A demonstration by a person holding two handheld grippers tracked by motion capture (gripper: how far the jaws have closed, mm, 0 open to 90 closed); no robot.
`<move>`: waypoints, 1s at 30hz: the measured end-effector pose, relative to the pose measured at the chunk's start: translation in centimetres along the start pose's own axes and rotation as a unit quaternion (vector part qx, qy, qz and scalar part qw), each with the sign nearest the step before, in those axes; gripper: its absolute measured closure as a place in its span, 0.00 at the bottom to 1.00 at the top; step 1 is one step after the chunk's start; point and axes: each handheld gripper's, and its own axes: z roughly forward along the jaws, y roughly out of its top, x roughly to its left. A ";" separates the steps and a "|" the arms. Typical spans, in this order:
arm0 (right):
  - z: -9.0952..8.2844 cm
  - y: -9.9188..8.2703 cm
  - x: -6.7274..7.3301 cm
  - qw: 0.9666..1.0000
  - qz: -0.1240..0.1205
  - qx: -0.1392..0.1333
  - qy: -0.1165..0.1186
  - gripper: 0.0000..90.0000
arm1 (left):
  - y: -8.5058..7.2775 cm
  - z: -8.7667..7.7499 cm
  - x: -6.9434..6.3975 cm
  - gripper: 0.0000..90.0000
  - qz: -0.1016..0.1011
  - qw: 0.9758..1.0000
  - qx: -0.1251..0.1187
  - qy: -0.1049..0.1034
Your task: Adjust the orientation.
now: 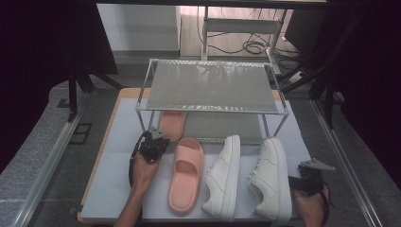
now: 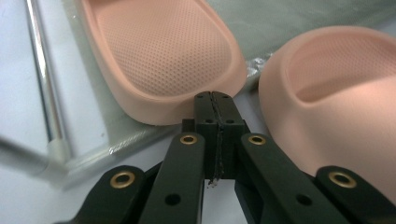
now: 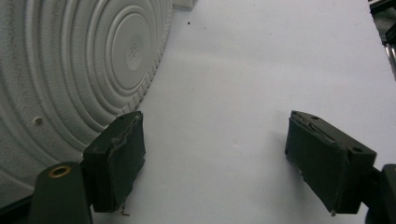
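The shoe rack [image 1: 213, 87] stands at the far side of the table. One pink slipper [image 1: 171, 124] lies on its lower shelf; the left gripper [image 1: 156, 137] sits just in front of that slipper's heel, jaws pressed together with nothing between them — touching the heel or not, I cannot tell. The second pink slipper [image 1: 187, 172] lies in front of the rack, beside two white sneakers [image 1: 246, 177]. The right gripper [image 3: 215, 158] — jaws wide apart, empty — rests by the outer sneaker's sole [image 3: 70, 70].
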 end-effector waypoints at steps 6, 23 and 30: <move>0.0 0.0 0.0 1.000 0.000 0.000 0.000 0.23 | 0.6 1.3 -0.1 1.00 0.006 1.000 0.005 0.001; 0.0 0.0 0.0 1.000 0.000 0.000 0.000 0.23 | 0.7 0.4 0.0 1.00 -0.006 1.000 -0.005 -0.011; 0.0 0.0 0.0 1.000 0.000 0.001 0.000 0.23 | -0.5 -1.8 0.1 0.99 -0.025 0.999 -0.015 -0.026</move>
